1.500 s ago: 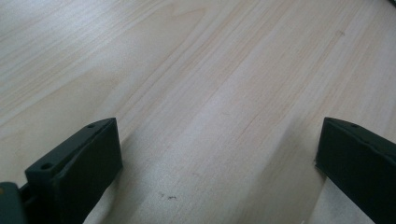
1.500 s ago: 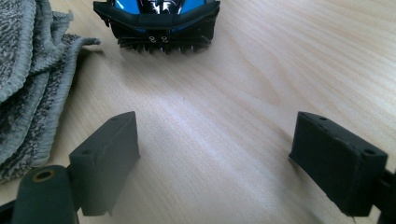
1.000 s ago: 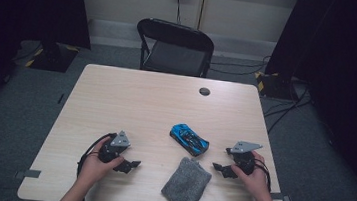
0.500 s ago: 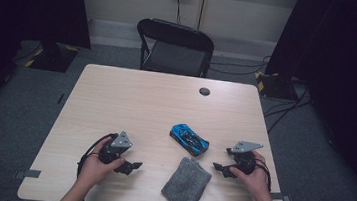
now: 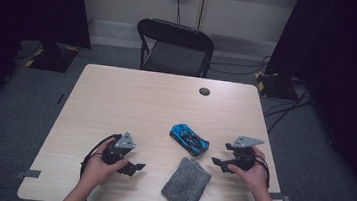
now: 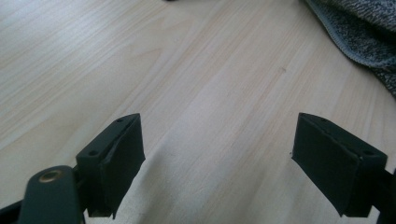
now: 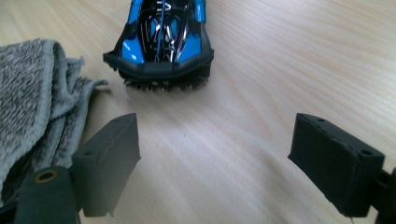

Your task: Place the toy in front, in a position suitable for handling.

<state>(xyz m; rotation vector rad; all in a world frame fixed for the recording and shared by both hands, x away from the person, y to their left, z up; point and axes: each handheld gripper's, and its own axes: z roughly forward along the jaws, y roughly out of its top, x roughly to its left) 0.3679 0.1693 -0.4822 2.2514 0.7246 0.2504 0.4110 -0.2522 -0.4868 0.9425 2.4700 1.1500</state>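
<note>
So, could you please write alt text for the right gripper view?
The right claw, jaws wide open with nothing between them, sits low over a pale wooden table, facing a blue and black toy car just ahead. A folded grey cloth lies to the left, beside the left jaw.

Pale wooden table. Blue toy car right of centre; grey cloth near edge, just beside; dark round disc far side.
</note>
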